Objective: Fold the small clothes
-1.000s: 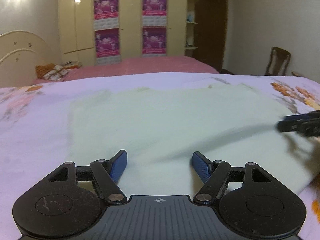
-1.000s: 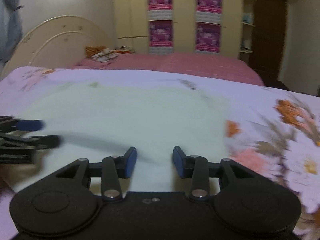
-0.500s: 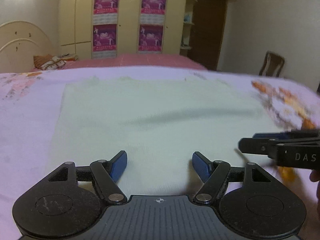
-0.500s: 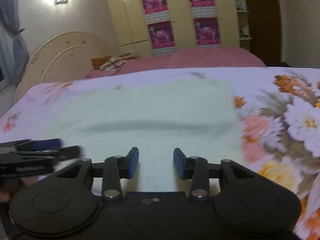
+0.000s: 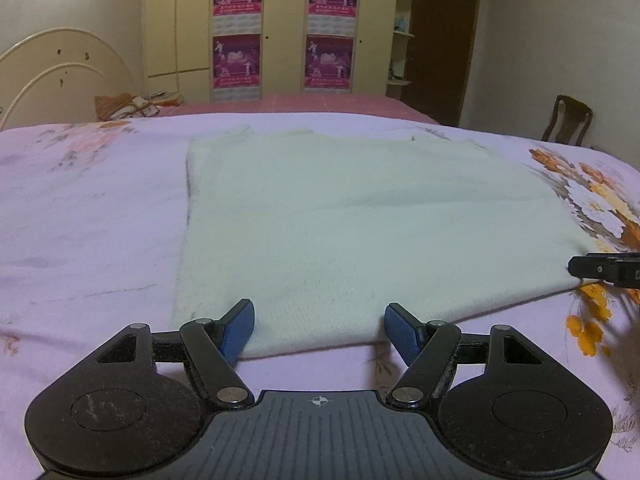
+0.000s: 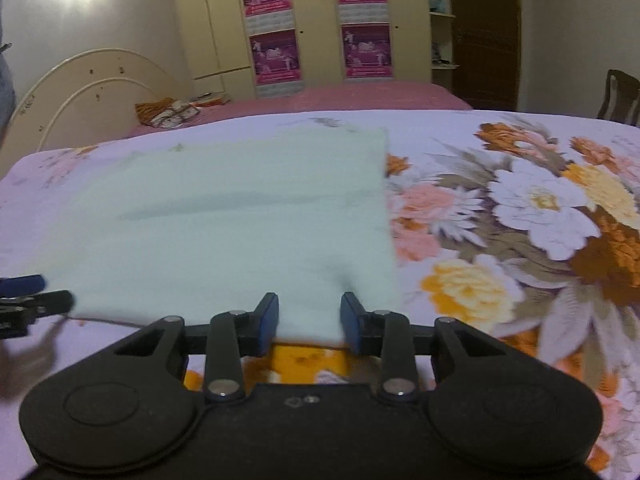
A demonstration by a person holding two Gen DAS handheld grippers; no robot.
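Pale green knit garment (image 5: 360, 216) lies flat, spread as a rough rectangle on a lilac bedsheet (image 5: 80, 216) printed with orange, white and yellow flowers; near hem faces both cameras; a shallow crease runs across the cloth's middle; left gripper (image 5: 319, 330) sits at the near left corner of the garment, blue pads spread wide, hem edge lying between them, neither pad pressing cloth; right gripper (image 6: 308, 322) sits at the near right corner, its jaws have just been closing, narrower gap than the left, hem between the pads (image 6: 267, 322) but whether they touch the cloth I cannot tell, no pinch visible; each gripper's tip shows at the edge of the other's view, blurred; behind: pink second bed (image 5: 304, 104), cream headboard (image 5: 60, 76), wardrobe (image 5: 280, 24) with four magenta posters, dark door (image 5: 444, 40), wooden chair (image 5: 568, 120) at right.
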